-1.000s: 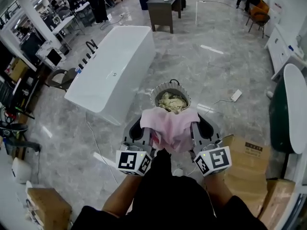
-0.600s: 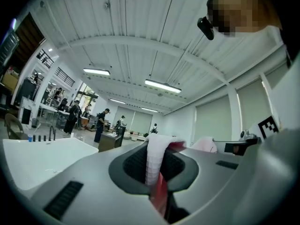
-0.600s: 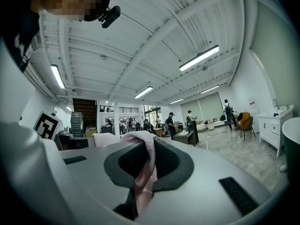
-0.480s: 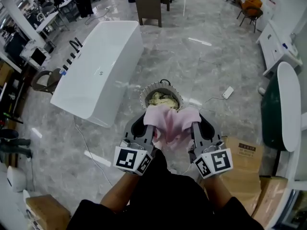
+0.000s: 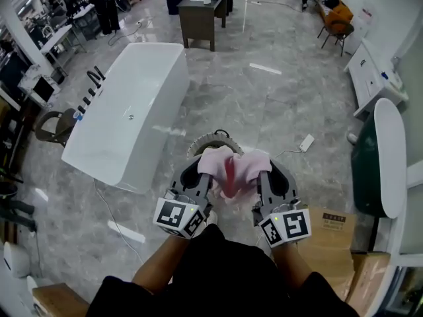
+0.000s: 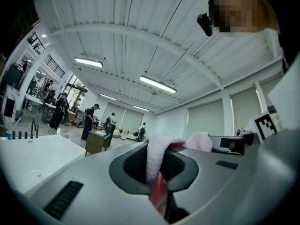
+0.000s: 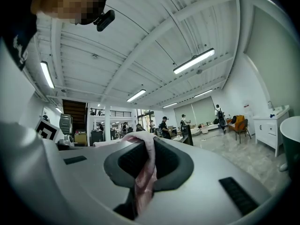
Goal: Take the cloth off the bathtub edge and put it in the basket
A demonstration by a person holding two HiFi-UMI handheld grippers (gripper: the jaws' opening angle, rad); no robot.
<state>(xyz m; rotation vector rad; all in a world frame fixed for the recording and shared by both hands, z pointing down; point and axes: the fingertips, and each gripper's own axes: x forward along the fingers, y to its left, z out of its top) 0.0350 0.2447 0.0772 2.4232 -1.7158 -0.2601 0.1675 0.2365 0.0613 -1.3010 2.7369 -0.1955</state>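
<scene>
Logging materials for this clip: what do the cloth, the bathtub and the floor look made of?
Cloth: soft, matte pink fabric. It sags and folds where it is held, and the left gripper view shows a waffle-like weave, so possibly towelling.
Bathtub: smooth, glossy white, perhaps acrylic or enamel; the look does not settle which.
Floor: polished grey marble-look tile, with veining and bright light reflections.

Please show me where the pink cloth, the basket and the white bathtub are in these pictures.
pink cloth point(image 5: 228, 167): head view, middle of the bunched fabric.
basket point(image 5: 203, 137): head view, visible part of its rim, just beyond the cloth.
white bathtub point(image 5: 125, 121): head view, bare white inside surface.
</scene>
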